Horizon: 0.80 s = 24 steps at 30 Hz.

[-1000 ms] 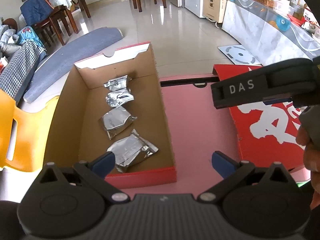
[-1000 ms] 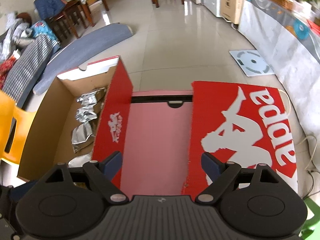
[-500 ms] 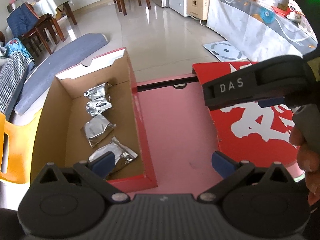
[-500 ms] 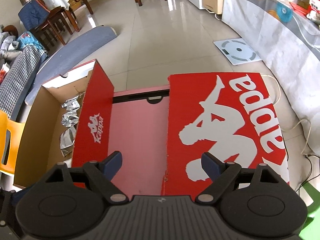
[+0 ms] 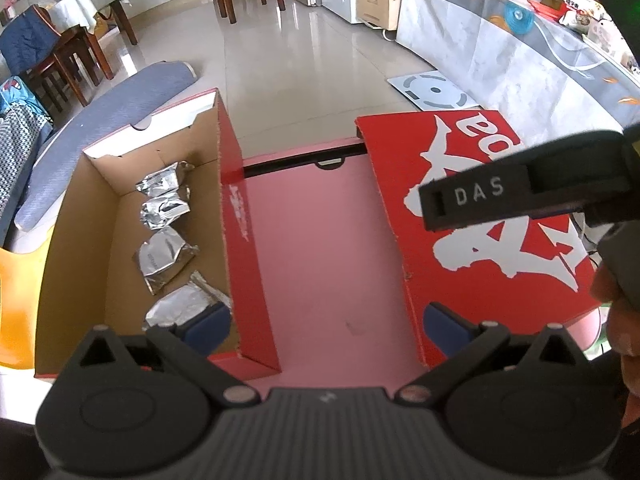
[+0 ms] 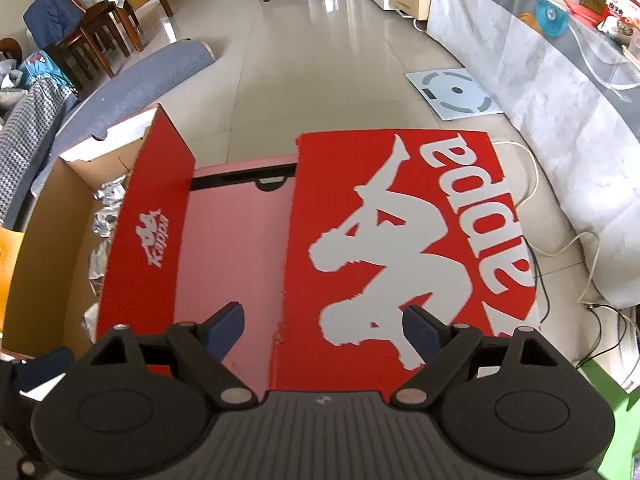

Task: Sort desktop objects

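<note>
Shoebox (image 5: 120, 216) nearer, four foil packets (image 5: 164, 256) inside

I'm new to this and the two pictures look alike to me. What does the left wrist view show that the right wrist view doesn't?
Only the left wrist view shows the inside of the open box clearly, with four foil packets in a row, plus the other gripper's arm marked DAS and a hand.

Only the right wrist view shows the whole red lid and the cables on the floor beside it.

Both show the pink surface, the box's red side wall, the lid, the white scale, and an open gripper: left, right.
</note>
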{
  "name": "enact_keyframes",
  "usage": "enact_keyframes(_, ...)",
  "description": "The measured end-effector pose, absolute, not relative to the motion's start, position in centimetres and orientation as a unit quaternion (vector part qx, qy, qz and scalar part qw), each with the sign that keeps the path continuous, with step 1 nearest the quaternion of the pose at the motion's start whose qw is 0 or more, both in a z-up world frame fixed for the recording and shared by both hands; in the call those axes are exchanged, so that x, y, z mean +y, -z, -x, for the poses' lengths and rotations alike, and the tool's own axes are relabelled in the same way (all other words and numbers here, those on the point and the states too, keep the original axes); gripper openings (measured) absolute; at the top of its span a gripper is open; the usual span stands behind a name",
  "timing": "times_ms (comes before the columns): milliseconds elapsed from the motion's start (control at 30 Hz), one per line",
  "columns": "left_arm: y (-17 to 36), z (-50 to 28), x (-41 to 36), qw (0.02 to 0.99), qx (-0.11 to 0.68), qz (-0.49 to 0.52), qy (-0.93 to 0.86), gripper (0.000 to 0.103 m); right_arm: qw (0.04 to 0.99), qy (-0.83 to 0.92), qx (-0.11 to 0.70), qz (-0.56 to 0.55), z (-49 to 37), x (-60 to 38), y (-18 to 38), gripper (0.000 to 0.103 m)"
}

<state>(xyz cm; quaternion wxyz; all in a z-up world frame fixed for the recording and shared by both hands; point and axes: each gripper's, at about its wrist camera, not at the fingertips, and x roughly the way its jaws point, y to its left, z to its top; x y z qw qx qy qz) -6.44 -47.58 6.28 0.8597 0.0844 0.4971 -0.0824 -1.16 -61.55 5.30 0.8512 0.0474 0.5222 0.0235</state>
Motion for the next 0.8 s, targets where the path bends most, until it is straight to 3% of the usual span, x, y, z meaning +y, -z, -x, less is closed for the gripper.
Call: enact_keyframes(800,-6.0,5.8,-51.2,0.856,0.495,-0.103,0.107,0.103,0.859,0.005,0.511,-0.032,1.7,-64.7,-5.9,0.086)
